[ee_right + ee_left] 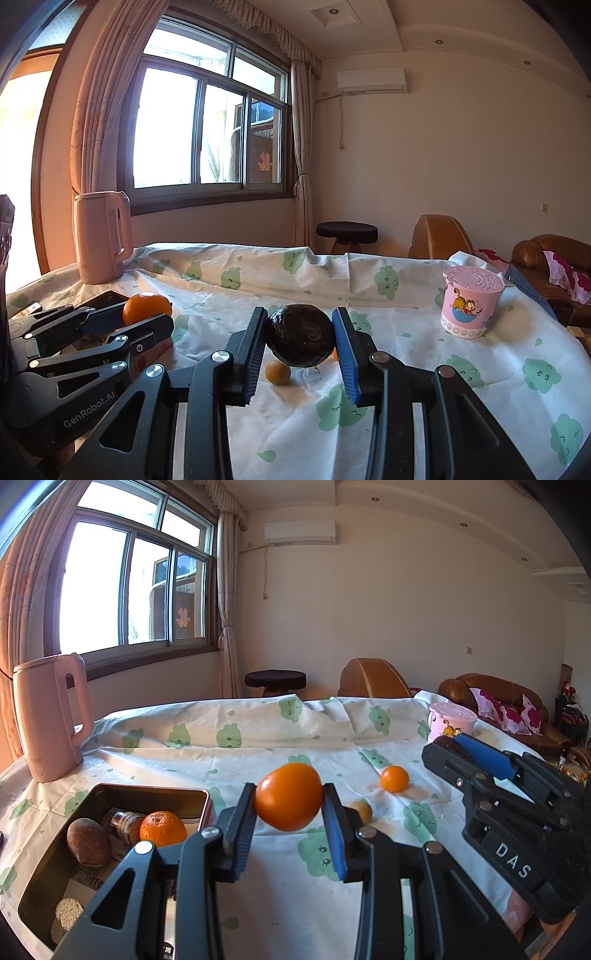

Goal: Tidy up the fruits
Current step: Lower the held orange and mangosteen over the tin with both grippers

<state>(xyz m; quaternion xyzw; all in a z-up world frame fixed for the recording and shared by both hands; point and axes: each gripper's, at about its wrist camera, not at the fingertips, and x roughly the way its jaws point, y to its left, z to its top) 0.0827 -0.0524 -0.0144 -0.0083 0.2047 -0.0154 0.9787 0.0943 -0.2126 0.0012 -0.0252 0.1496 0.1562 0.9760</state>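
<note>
My left gripper (289,801) is shut on a large orange (288,796) and holds it above the cloth, right of a metal tin (207,801). The tin holds an orange (162,829), a brown fruit (88,842) and a small jar (123,825). My right gripper (300,332) is shut on a dark, near-black round fruit (300,335) held above the table. A small orange (394,779) and a smaller yellowish fruit (362,810) lie on the cloth; the yellowish one also shows in the right wrist view (277,373). The left gripper (147,317) with its orange (146,307) shows there too.
A pink kettle (51,716) stands at the far left of the table. A pink lidded cup (471,304) stands at the far right. The table wears a white cloth with green prints (280,731). Brown sofas (495,698) and a stool (275,681) stand beyond.
</note>
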